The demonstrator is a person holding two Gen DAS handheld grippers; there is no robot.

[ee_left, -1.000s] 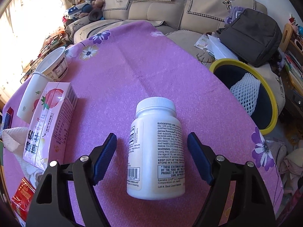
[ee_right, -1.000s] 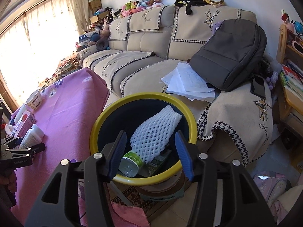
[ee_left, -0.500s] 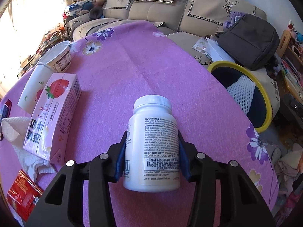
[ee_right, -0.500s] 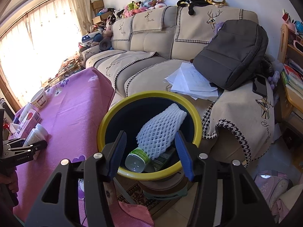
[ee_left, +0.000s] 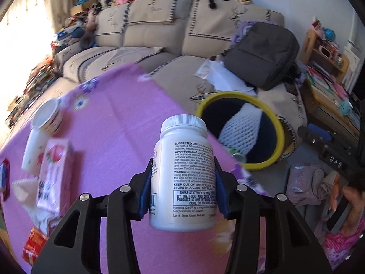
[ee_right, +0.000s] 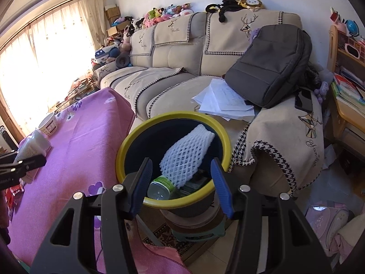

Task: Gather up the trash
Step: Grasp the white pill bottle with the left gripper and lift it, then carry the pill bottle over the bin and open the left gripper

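One white pill bottle (ee_left: 183,178) is the thing in hand: the left gripper (ee_left: 183,182) has its blue pads pressed against both sides of the bottle's lower body, and the bottle hangs clear above the pink tablecloth (ee_left: 118,118), cap pointing away from the camera. It looks like rigid plastic, probably light and maybe near empty, with a smooth glossy label that could slip; the straight wall below the shoulder, where the pads sit now, seems the soundest place to hold, since the cap end narrows. Beyond the table edge stands the yellow-rimmed bin (ee_left: 277,123), already holding a white foam net (ee_left: 239,123), so the likely next step is to carry the bottle over that rim. On the cloth to the left lie a pink drink carton (ee_left: 53,173), a paper cup (ee_left: 46,118) and a red wrapper (ee_left: 34,244), apparently uncollected. The right gripper (ee_right: 181,185) hovers over the bin (ee_right: 127,146) with its jaws apart and nothing between them.
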